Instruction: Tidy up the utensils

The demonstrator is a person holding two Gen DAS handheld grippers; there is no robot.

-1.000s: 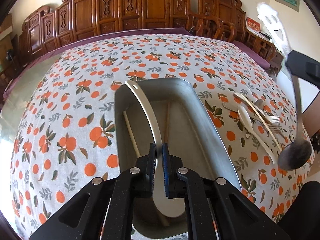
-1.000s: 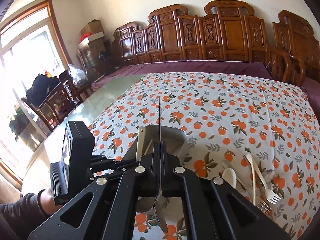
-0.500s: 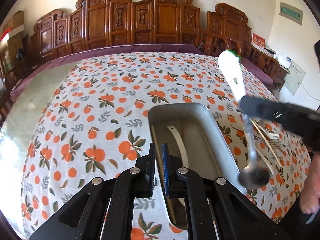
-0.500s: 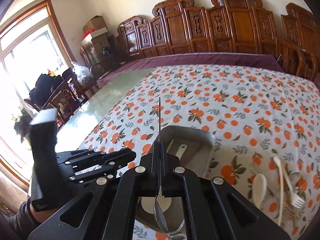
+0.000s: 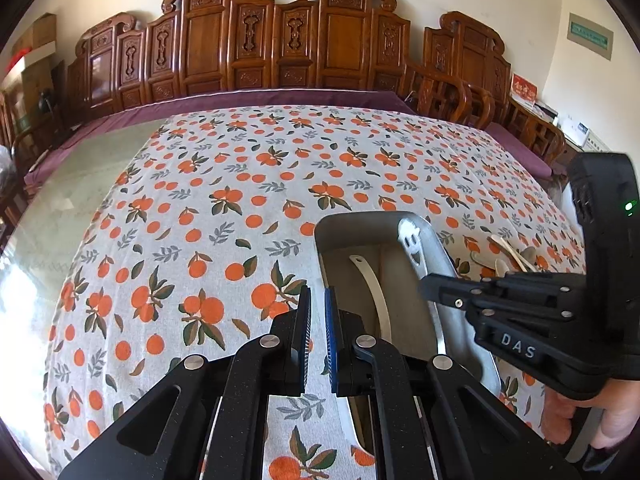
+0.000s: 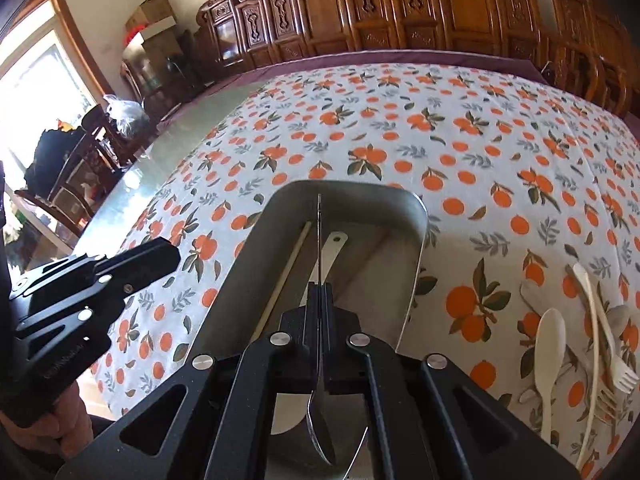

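Observation:
A long metal tray (image 5: 352, 220) (image 6: 416, 216) lies on the orange-print tablecloth. A white spatula (image 5: 376, 296) (image 6: 332, 252) and a wooden chopstick (image 6: 284, 276) lie inside it. My right gripper (image 6: 319, 292) is shut on a metal spoon (image 6: 319, 412) and holds it over the tray, bowl toward the camera; its smiley-cut handle end (image 5: 409, 236) shows in the left wrist view. My left gripper (image 5: 317, 312) is empty, jaws a narrow gap apart, over the cloth just left of the tray.
Several cream spoons and forks (image 6: 592, 336) (image 5: 512, 256) lie in a loose pile on the cloth right of the tray. Carved wooden chairs (image 5: 280, 40) line the far side of the table. Bare glass tabletop (image 5: 68, 184) lies left of the cloth.
My left gripper let go of the white spatula, which now lies in the tray, and drew back left. My right gripper carried the metal spoon over the tray.

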